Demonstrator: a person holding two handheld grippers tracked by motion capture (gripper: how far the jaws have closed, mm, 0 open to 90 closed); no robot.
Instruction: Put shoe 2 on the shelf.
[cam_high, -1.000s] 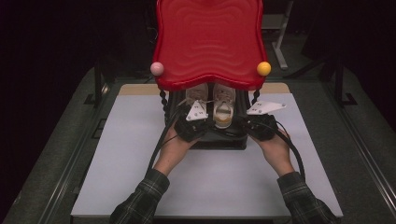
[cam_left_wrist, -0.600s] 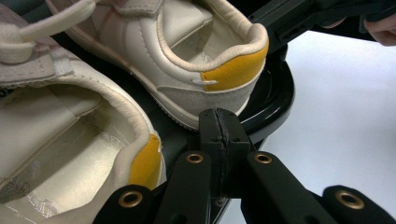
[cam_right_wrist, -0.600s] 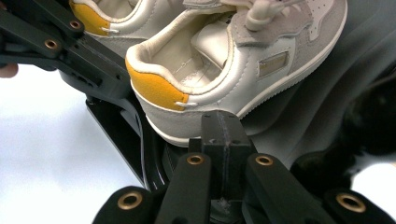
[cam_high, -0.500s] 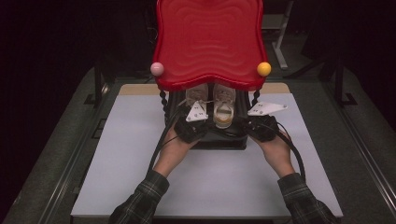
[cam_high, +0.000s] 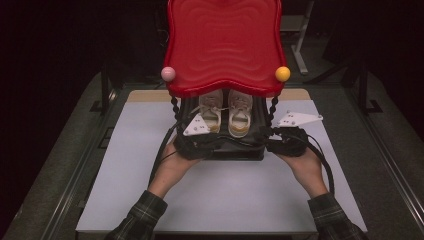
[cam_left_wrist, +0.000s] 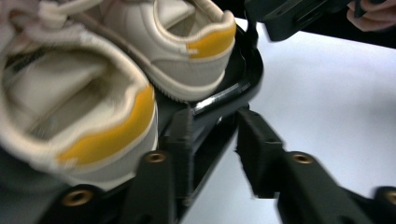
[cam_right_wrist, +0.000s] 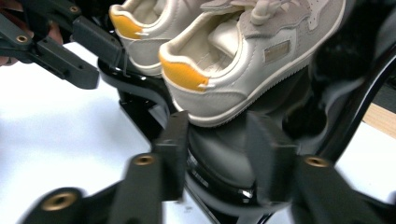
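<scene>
The white surface (cam_high: 125, 165) spread wide across the scene, with a strip of bare wood along its far edge. At its middle toward the far side stood a two-tier rack: a big glossy red top tray (cam_high: 223, 42) with a wavy rim, a pink ball (cam_high: 168, 73) at its near left corner and a yellow ball (cam_high: 282, 73) at its near right corner, carried on twisted black posts (cam_high: 174, 105) above a black lower shelf (cam_left_wrist: 243, 81). In that lower shelf sat a pair of cream sneakers (cam_high: 227, 111) with yellow heel tabs, side by side, heels toward the near edge and toes running under the red tray; the left one had its laces showing. The person's forearms, in plaid sleeves, came in from the near edge to either side of the shelf. The left gripper (cam_left_wrist: 215, 154) lay at the near left corner of the shelf, its fingers having just been opening; they stood partly apart astride the shelf's black rim, one finger (cam_left_wrist: 180, 140) against the rim's inner side under the heel of the nearer sneaker, the other clear of it over the white surface. The right gripper (cam_right_wrist: 219, 154) lay at the near right corner, its fingers likewise having just been opening and standing partly apart around the rounded black edge of the shelf below the right sneaker's heel, blurred, so whether they pressed on it I could not tell.
</scene>
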